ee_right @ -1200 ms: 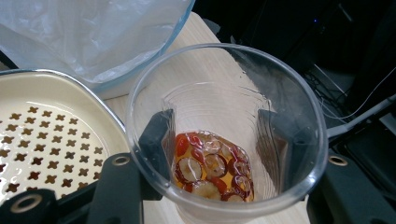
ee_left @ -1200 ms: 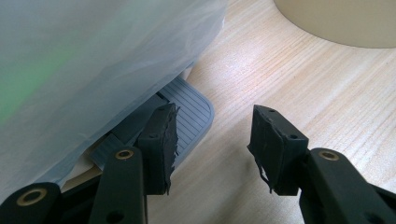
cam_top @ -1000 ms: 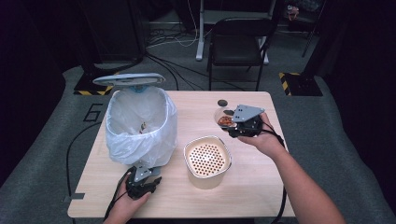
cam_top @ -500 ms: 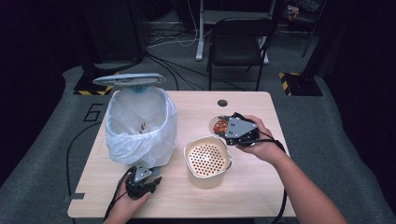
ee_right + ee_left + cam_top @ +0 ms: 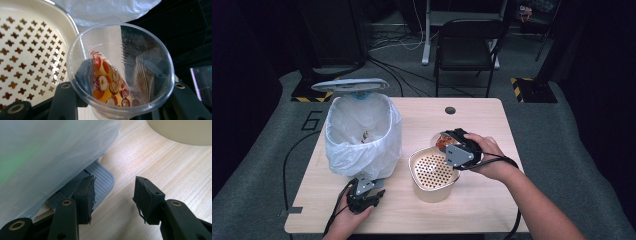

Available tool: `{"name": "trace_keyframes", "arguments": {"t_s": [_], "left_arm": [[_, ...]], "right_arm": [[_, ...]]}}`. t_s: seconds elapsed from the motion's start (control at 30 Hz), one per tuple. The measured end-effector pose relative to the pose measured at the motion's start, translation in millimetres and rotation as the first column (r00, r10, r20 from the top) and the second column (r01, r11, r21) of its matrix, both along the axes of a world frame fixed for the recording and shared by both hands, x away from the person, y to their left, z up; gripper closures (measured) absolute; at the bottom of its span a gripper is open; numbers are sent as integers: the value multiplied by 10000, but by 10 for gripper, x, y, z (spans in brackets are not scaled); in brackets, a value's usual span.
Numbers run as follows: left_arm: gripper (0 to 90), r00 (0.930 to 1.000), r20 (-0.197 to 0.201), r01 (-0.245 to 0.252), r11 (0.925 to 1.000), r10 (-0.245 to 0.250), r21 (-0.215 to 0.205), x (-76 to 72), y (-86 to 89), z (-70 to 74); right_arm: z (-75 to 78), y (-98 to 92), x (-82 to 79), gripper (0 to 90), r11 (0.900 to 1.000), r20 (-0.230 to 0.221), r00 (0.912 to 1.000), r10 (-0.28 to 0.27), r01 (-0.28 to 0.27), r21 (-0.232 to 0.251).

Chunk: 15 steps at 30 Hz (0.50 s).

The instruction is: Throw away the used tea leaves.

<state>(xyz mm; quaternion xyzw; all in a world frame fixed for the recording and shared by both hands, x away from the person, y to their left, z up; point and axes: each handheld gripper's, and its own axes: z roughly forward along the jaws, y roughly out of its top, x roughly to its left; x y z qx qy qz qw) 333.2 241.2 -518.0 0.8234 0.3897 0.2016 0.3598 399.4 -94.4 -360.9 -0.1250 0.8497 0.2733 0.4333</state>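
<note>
My right gripper is shut on a clear plastic cup that lies tilted at the far right rim of a cream perforated colander. In the right gripper view the cup holds amber liquid with red and white fruit slices, mouth toward the camera, and my right gripper has its jaws on both sides of it. My left gripper sits at the foot of a pedal bin lined with a white bag, lid raised. My left gripper is open, one jaw resting on the grey pedal.
The colander stands right of the bin, close to the bag. Some scraps lie inside the bin. A cable hole marks the table's far edge. A black chair stands beyond the table. Cables trail from both grippers.
My right gripper has carried the cup left and nearer, from the table's far right to the colander's rim, tipping it. The left gripper has stayed on the pedal.
</note>
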Motion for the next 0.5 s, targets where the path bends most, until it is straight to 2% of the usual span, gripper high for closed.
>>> {"name": "trace_keyframes", "arguments": {"t_s": [0.13, 0.17, 0.3, 0.43, 0.47, 0.5], "left_arm": [[510, 9999, 82, -73, 10000, 73, -45, 0, -5, -7], [510, 10000, 0, 4, 10000, -4, -1, 0, 1, 0], [510, 10000, 21, -12, 10000, 12, -19, 1, 0, -2], [510, 10000, 16, -11, 10000, 11, -25, 1, 0, -2], [510, 10000, 39, -17, 10000, 18, -44, 2, 0, -3], [510, 10000, 46, -19, 10000, 19, -48, 2, 0, -4]], "right_arm": [[-41, 66, -46, 484, 9974, 551, 9984, 158, -119, -711], [-50, 80, -55, 483, 9961, 681, 9975, 205, -145, -875], [-94, 132, -88, 484, 9849, 1312, 9904, 442, -212, -1719], [-146, 188, -123, 485, 9586, 1862, 9793, 791, -235, -2838], [-152, 201, -131, 485, 9489, 2084, 9735, 942, -245, -3146], [-167, 214, -140, 485, 9437, 2064, 9737, 963, -235, -3299]]}}
